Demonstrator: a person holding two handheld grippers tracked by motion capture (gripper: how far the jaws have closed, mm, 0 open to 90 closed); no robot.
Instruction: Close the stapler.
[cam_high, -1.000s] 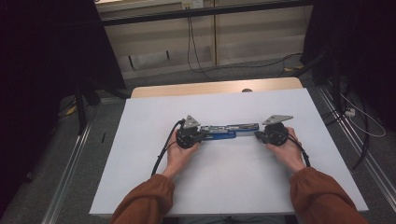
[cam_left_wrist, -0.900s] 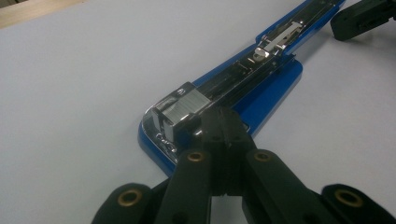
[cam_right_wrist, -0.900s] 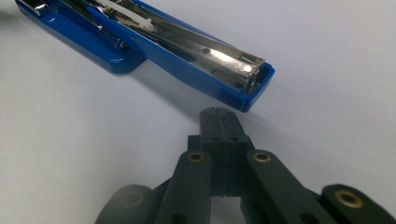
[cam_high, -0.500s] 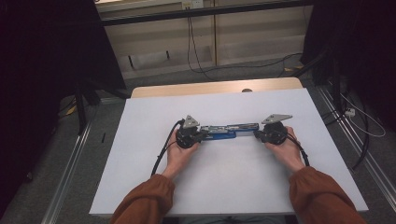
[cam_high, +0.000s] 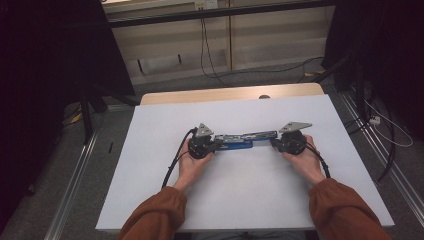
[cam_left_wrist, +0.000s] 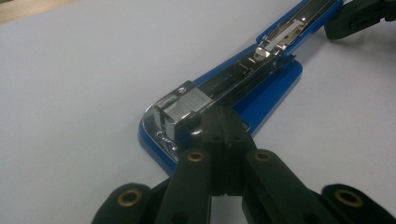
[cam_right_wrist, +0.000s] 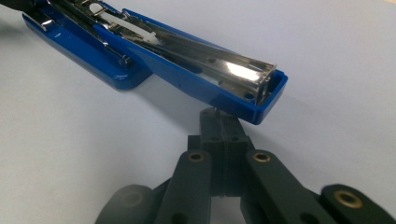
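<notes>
A blue stapler (cam_high: 245, 140) lies swung open on the white table top (cam_high: 240, 200), base to the left and cover arm to the right. My left gripper (cam_high: 217, 145) is shut, its tips resting against the base end of the stapler (cam_left_wrist: 196, 107), where a block of staples sits in the metal magazine. My right gripper (cam_high: 274, 142) is shut too. Its tips (cam_right_wrist: 219, 123) sit just under the free end of the blue cover arm (cam_right_wrist: 252, 88), whose shiny inner channel faces up. Whether either pair of jaws pinches any part of the stapler I cannot tell.
The white sheet covers a wooden table whose far edge (cam_high: 230, 94) shows bare. Cables trail from both grippers toward the person's sleeves (cam_high: 155, 220). Dark stands and floor cables (cam_high: 210, 55) lie beyond the table.
</notes>
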